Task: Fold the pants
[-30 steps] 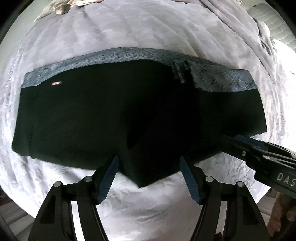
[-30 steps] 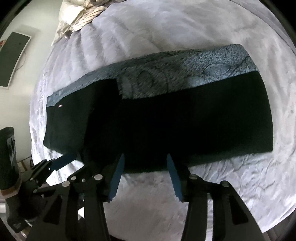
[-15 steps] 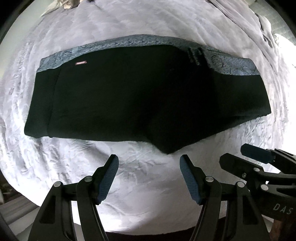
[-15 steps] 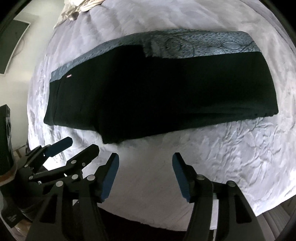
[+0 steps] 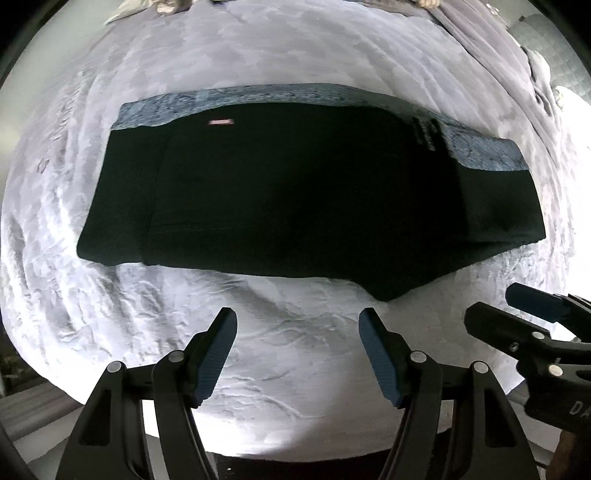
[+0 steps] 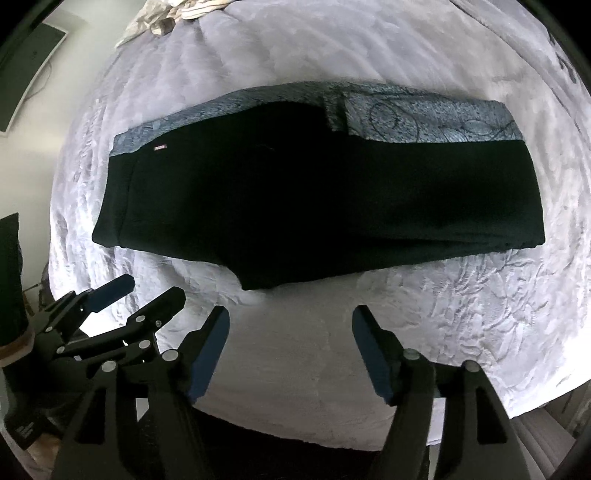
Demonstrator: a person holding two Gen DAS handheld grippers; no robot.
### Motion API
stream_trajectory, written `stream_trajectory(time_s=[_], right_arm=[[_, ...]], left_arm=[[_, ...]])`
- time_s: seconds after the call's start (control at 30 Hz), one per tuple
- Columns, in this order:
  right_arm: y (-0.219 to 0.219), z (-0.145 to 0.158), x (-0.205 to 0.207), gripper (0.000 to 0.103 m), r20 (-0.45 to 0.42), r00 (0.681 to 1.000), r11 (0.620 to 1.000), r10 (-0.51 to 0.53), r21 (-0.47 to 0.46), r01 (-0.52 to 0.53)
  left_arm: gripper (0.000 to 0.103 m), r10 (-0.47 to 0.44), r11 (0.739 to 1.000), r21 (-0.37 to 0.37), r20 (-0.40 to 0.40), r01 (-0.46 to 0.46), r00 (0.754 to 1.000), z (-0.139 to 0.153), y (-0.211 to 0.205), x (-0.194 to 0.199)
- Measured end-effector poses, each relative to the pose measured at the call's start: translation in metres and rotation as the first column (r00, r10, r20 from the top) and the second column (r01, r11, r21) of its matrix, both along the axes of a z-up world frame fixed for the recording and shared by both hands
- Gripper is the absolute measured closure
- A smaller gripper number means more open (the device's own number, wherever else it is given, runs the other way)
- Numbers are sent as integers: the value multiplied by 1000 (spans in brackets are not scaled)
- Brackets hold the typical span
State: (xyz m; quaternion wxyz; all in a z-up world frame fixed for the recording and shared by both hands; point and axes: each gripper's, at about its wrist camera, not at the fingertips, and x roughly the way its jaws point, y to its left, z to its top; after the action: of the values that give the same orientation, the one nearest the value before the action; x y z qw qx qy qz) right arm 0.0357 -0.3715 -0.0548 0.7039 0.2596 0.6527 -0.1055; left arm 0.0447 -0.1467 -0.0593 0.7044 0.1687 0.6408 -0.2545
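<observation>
Black pants [image 5: 295, 192] with a blue-grey patterned band [image 5: 480, 155] along the far edge lie folded flat on a pale bedspread [image 5: 288, 339]. In the right wrist view the same pants [image 6: 317, 206] spread across the middle. My left gripper [image 5: 297, 347] hangs open over bare bedspread, short of the pants' near edge, nothing between its fingers. My right gripper [image 6: 290, 345] is also clear of the cloth, its jaws opening, with nothing between them. Each gripper shows at the edge of the other's view: the right gripper [image 5: 524, 317], the left gripper [image 6: 136, 299].
Crumpled light cloth [image 6: 173, 14] lies at the bed's far end. A grey blanket [image 5: 491, 48] is bunched at the far right. A dark screen [image 6: 26, 70] hangs on the wall at left. The bed's near edge [image 6: 258, 424] runs just below the grippers.
Both grippers have let go of the pants' near edge and drawn back and up from it. The right jaws have widened. The pants now lie flat, farther off in both views.
</observation>
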Motion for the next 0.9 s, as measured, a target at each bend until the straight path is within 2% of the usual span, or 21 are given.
stream_trajectory(time_s=[0.37, 0.83, 0.87, 0.9], right_arm=[[24, -1, 18, 31, -33, 998, 998, 54, -25, -54], [40, -4, 33, 30, -49, 994, 994, 102, -24, -104], [41, -4, 33, 30, -52, 993, 994, 104, -23, -105], [42, -5, 33, 30, -54, 993, 994, 104, -22, -105]], left_arm=[[33, 86, 996, -13, -5, -86, 996, 7, 41, 18], [33, 132, 991, -1, -8, -132, 991, 4, 59, 28], [32, 132, 991, -1, -6, -132, 991, 4, 60, 29], [19, 133, 991, -2, -7, -133, 991, 5, 62, 29]])
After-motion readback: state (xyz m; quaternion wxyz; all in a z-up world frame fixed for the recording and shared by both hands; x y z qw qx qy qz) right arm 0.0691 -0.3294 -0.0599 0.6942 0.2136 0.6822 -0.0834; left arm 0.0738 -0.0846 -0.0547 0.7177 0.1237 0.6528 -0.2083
